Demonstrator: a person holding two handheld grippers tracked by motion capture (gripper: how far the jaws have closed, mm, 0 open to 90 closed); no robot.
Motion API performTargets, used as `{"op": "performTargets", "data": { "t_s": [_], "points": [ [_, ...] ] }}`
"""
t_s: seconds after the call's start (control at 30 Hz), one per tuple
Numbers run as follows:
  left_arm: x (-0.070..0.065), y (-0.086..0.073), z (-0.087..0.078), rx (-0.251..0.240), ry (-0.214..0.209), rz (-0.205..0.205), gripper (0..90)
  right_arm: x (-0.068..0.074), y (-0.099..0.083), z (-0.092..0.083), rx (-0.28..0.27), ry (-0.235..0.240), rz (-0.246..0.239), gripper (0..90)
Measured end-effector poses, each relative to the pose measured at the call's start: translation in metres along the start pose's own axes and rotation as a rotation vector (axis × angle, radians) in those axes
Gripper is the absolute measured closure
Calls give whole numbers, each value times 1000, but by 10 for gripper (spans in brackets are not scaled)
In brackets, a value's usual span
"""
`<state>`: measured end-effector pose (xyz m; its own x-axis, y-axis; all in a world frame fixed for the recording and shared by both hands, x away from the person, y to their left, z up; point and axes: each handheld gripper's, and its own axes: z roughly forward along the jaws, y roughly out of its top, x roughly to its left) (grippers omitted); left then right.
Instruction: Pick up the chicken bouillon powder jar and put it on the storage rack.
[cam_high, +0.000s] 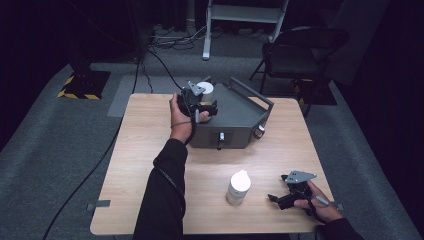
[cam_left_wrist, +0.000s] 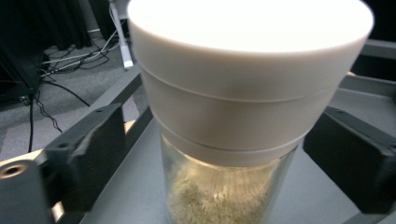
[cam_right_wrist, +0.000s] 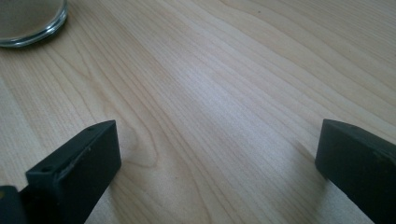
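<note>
You are holding your left gripper (cam_high: 204, 106) at a jar (cam_left_wrist: 243, 116) standing on the grey box (cam_high: 235, 112).
Your left arm is reaching forward over the table (cam_high: 150, 150), wrist bent toward the box; the jaws are standing apart either side of the jar's white lid, clear of it. Your right gripper (cam_high: 280, 196) is resting low on the table, nearer you than the box, jaws wide apart over bare wood. You are working with two jars: one on the box, a second jar (cam_high: 238, 187) in front of the box.
</note>
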<state>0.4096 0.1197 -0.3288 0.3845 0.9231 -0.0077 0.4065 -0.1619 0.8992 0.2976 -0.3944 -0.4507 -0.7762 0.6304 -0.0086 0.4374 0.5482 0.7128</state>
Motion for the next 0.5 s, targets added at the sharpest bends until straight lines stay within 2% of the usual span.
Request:
{"op": "performTargets", "data": {
  "t_s": [0.3, 0.4, 0.5],
  "points": [
    [3, -3, -9, -27, -14, 11, 13, 0, 0, 0, 0, 1, -1, 0],
    [2, -2, -15, -36, -20, 36, 11, 0, 0, 0, 0, 1, -1, 0],
    [2, -2, -18, -45, -27, 41, 10, 0, 0, 0, -1, 1, -1, 0]
  ]
}}
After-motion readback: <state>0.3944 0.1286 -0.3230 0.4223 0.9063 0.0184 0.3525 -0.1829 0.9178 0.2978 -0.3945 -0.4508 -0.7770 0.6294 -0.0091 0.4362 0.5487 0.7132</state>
